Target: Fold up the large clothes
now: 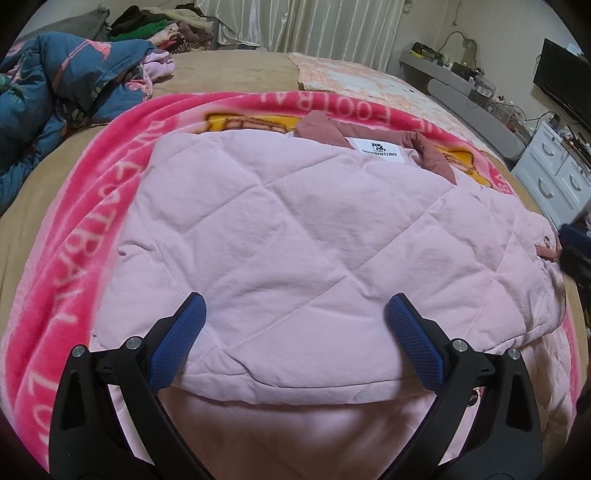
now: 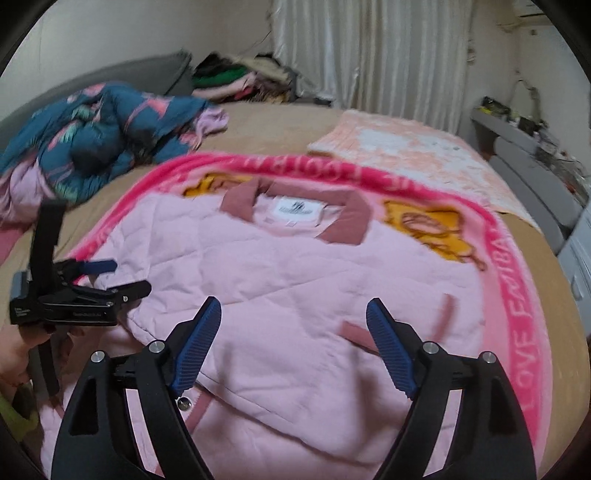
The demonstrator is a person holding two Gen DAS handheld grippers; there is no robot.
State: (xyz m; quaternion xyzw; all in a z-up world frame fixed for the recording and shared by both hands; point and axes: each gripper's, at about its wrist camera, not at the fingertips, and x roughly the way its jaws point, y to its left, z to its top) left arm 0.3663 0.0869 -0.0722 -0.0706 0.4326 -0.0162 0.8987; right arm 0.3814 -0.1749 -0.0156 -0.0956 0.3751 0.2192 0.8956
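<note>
A pale pink quilted jacket [image 1: 295, 229] with a dusty-rose collar [image 1: 428, 147] and a white label lies partly folded on a bright pink blanket [image 1: 92, 206] on the bed. It also shows in the right wrist view [image 2: 295, 280]. My left gripper [image 1: 295, 310] is open and empty just above the jacket's near folded edge; it shows from the side in the right wrist view [image 2: 122, 275] at the jacket's left edge. My right gripper [image 2: 293, 314] is open and empty over the jacket's near part.
A crumpled blue patterned quilt [image 1: 62, 85] lies at the bed's far left. A pile of clothes [image 1: 162, 26] sits by the headboard. A peach blanket [image 1: 373, 85] lies at the far right. A white drawer unit [image 1: 554, 173] and a cluttered grey desk stand right of the bed.
</note>
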